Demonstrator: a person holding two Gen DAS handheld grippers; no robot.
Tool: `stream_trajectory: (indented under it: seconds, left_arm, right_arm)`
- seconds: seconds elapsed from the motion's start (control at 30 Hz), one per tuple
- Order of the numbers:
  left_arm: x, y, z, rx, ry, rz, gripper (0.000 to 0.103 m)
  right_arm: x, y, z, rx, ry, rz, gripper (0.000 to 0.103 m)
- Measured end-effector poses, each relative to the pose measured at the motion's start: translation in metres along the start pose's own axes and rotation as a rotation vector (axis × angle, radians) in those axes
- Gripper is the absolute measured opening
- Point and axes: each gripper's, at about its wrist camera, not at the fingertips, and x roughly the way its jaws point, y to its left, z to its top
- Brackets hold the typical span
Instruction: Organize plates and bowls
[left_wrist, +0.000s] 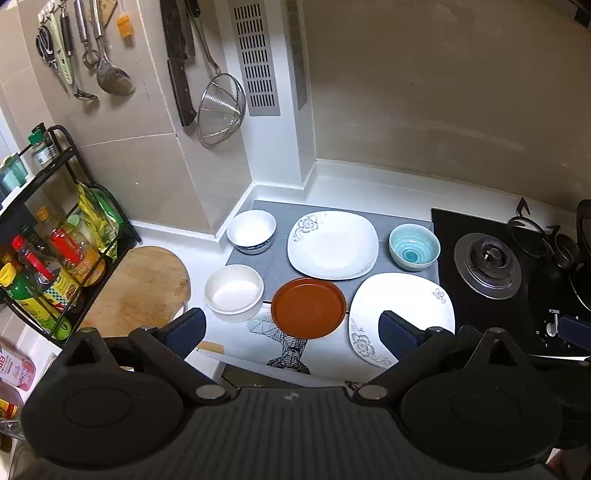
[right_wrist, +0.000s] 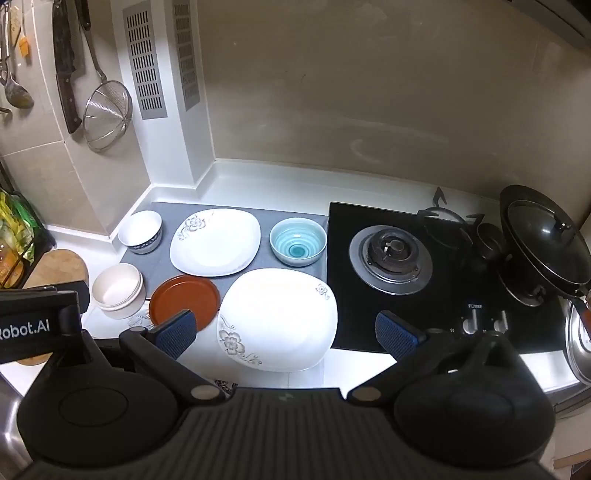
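Observation:
On the counter lie two white square plates with flower prints, one at the back (left_wrist: 332, 244) (right_wrist: 216, 242) and one nearer (left_wrist: 400, 314) (right_wrist: 279, 317). A brown round plate (left_wrist: 308, 307) (right_wrist: 184, 297) sits beside the near one. A white bowl with a blue rim (left_wrist: 251, 230) (right_wrist: 140, 230), a cream bowl (left_wrist: 233, 293) (right_wrist: 117, 295) and a teal bowl (left_wrist: 414, 246) (right_wrist: 298, 240) stand around them. My left gripper (left_wrist: 293, 332) hangs open above the brown plate, holding nothing. My right gripper (right_wrist: 286, 332) hangs open above the near white plate, also holding nothing.
A black gas hob (left_wrist: 487, 262) (right_wrist: 391, 258) lies right of the dishes, with a lidded black wok (right_wrist: 543, 243) at the far right. A round wooden board (left_wrist: 144, 284) and a rack of bottles (left_wrist: 55, 254) stand left. Utensils and a strainer (left_wrist: 221, 107) hang on the wall.

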Motion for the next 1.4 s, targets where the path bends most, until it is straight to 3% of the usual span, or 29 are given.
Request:
stream_trajectory:
  seconds: [1.4]
  left_arm:
    - [0.004,0.003,-0.015,0.039,0.013,0.004,0.100]
  right_arm:
    - [0.006,-0.001,-0.013,0.040,0.047,0.013,0.103]
